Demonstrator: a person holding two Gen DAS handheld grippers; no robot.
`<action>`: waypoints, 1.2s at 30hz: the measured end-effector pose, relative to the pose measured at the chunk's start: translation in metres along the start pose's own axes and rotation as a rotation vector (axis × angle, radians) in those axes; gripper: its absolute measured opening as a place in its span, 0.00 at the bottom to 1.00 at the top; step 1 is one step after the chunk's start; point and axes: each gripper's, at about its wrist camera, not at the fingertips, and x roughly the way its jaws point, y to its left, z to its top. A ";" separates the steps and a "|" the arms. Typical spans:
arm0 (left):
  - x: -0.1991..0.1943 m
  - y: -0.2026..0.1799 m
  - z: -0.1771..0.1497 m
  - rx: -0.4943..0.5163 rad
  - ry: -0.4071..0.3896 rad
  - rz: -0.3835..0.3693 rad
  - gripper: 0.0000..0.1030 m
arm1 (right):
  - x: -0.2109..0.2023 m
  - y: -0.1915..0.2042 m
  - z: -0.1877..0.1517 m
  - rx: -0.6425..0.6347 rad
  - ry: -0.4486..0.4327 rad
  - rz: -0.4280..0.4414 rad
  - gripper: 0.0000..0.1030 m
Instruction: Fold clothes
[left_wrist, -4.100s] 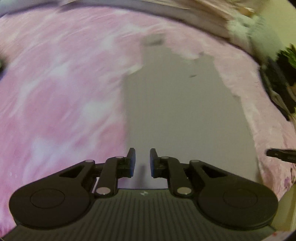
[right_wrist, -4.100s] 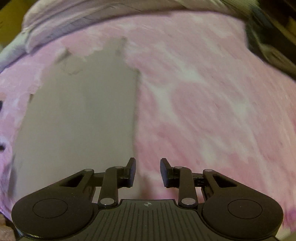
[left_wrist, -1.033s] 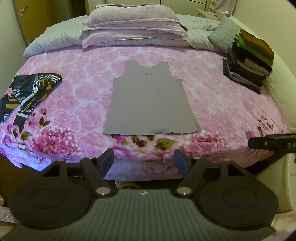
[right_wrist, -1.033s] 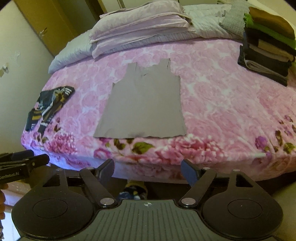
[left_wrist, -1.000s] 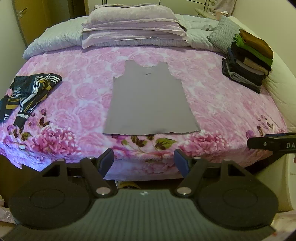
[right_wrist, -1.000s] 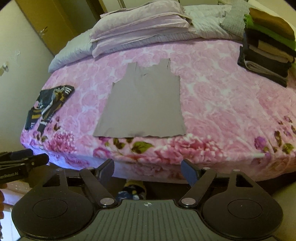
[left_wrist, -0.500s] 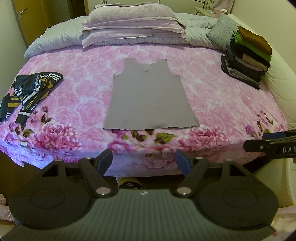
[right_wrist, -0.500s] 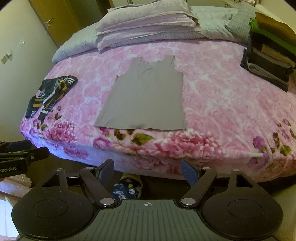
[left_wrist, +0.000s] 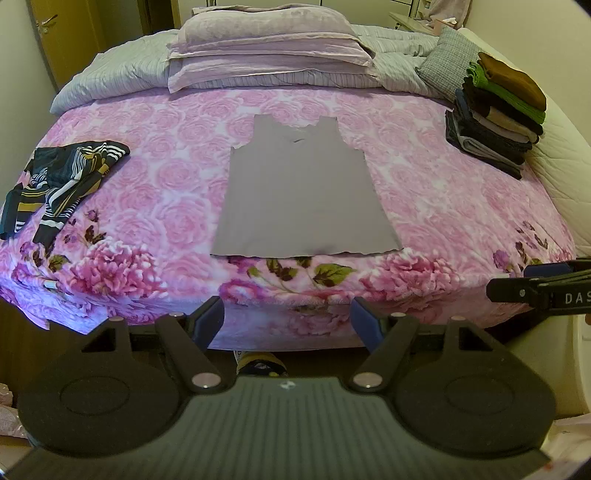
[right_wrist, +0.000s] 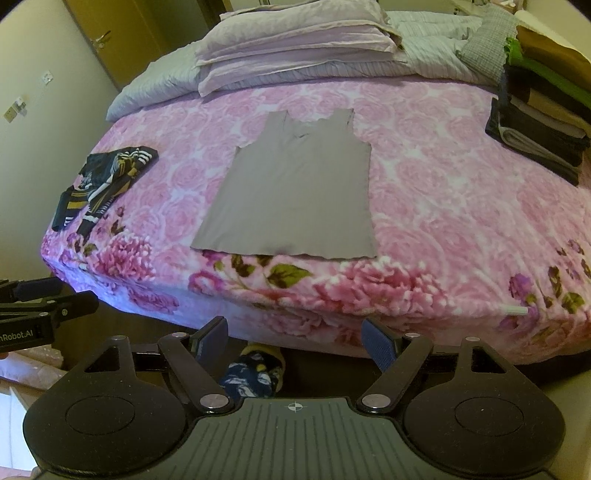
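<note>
Two grippers, both empty, both held back off the foot of the bed.

Left wrist view: the left gripper (left_wrist: 287, 318) has its fingers (left_wrist: 210, 320) spread wide with nothing between them. Straight ahead of the gap, well beyond the fingertips, a grey top (left_wrist: 301, 192) lies flat on the pink blanket (left_wrist: 443, 206), hem nearest the fingers, straps at the far end. It appears to be spread smooth and squared to the bed edge so that a fold can begin from hem or side. Ahead and far left of the fingers lies a crumpled striped garment (left_wrist: 62, 181), unfolded, judged to be waiting its turn. Ahead and far right stands a stack (left_wrist: 495, 114) of folded clothes, judged to be finished work kept clear of the folding area. The right gripper (left_wrist: 543, 284) shows at the right edge; its state is not readable here. A socked foot (left_wrist: 260, 363) shows below, between the fingers.

Right wrist view: the right gripper (right_wrist: 295, 338) is likewise spread wide and holds nothing. The top (right_wrist: 295, 195) lies ahead, slightly left of the gap and well apart from the fingertips. The left gripper (right_wrist: 44, 306) enters at the left edge.

Judgement: folding of the top is not yet begun; the open stance suits reaching in for a pinch at its edges.
</note>
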 end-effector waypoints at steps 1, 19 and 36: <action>0.000 0.000 0.000 0.000 0.001 -0.001 0.70 | 0.000 0.002 0.001 0.000 0.001 -0.001 0.74; 0.010 0.001 0.017 -0.004 0.001 -0.004 0.70 | 0.003 -0.010 0.017 0.021 -0.017 0.017 0.74; 0.104 0.042 0.140 0.037 0.021 -0.059 0.70 | 0.063 -0.021 0.120 0.134 -0.030 0.004 0.74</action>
